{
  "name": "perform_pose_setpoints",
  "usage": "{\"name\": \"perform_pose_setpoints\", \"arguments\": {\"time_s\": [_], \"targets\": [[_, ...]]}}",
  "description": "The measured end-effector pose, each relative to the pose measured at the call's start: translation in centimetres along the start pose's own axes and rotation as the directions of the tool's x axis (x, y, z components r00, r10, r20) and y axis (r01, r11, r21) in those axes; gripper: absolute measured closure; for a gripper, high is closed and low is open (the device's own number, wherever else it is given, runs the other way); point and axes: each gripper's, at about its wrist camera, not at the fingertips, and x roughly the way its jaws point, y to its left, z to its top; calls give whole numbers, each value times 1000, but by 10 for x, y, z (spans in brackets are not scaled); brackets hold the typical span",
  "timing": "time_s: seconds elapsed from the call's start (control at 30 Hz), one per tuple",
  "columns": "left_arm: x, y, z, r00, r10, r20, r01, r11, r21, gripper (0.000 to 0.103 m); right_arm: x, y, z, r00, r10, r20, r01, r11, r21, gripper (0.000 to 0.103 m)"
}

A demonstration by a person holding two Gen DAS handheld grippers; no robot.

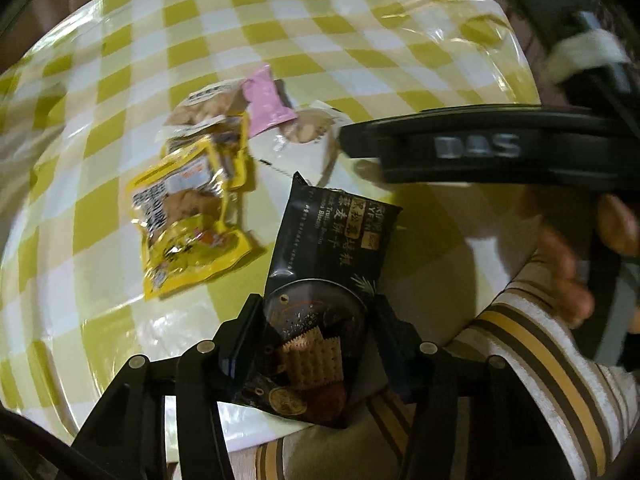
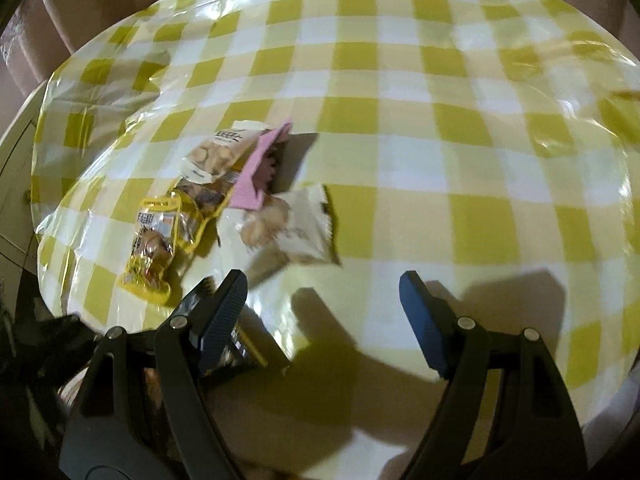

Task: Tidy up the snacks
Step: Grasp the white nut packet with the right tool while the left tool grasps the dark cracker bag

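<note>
My left gripper [image 1: 318, 312] is shut on a black cracker packet [image 1: 332, 236], held just above the near edge of the checked table [image 1: 360, 32]. Ahead lies a pile of snacks: a yellow packet [image 1: 184, 216], a pink packet [image 1: 266, 100] and a white biscuit packet [image 1: 308, 136]. The right wrist view shows the same pile, with the yellow packet [image 2: 154, 240], the pink packet [image 2: 260, 172] and the white packet [image 2: 292, 228]. My right gripper [image 2: 322, 292] is open and empty over the table, just right of the pile; it also shows in the left wrist view [image 1: 460, 152].
A second white biscuit packet [image 2: 218, 152] lies at the back of the pile. The round table has a shiny yellow and white checked cover [image 2: 440, 120]. A hand in a striped sleeve [image 1: 532, 344] holds the right gripper. A pale curtain [image 2: 100, 8] hangs behind the table.
</note>
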Motion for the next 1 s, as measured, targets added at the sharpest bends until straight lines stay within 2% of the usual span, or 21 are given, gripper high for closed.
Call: {"name": "perform_pose_setpoints", "arguments": {"time_s": [0.17,0.33,0.4,0.47,0.5,0.6,0.63,0.67,0.87,1.0], "targets": [[-9,8,-8,1000,-5,13,6,999,-35,50,21,11,14,1000,9,-7,-9,1000,-8,21],[-14,12,-13,1000,-6,25,7,998,-63,50,41,24,21,999,-17,-45,13,996,-84,17],[-17,16,-16,1000,-3,29,5,997,-75,51,45,27,22,999,-27,-35,23,993,-113,17],[-20,21,-19,999,-1,36,4,995,-97,51,45,31,22,999,-39,-23,35,989,-146,26],[-22,24,-21,999,-5,41,9,994,-110,51,44,32,21,999,-35,-12,32,986,-162,35],[-25,32,-25,999,-9,49,15,992,-124,51,40,29,21,1000,-24,-7,22,987,-157,46],[-28,34,-26,999,-7,53,14,992,-126,51,39,27,20,1000,-10,-6,9,989,-150,53],[-26,37,-22,999,-7,53,14,992,-127,51,38,26,19,1000,-2,-9,0,990,-144,64],[-35,39,-25,998,2,64,7,991,-131,51,24,17,6,1000,22,-6,-23,994,-110,74],[-41,33,-20,997,6,81,6,989,-148,51,13,7,0,1000,29,6,-28,996,-81,75]]}}
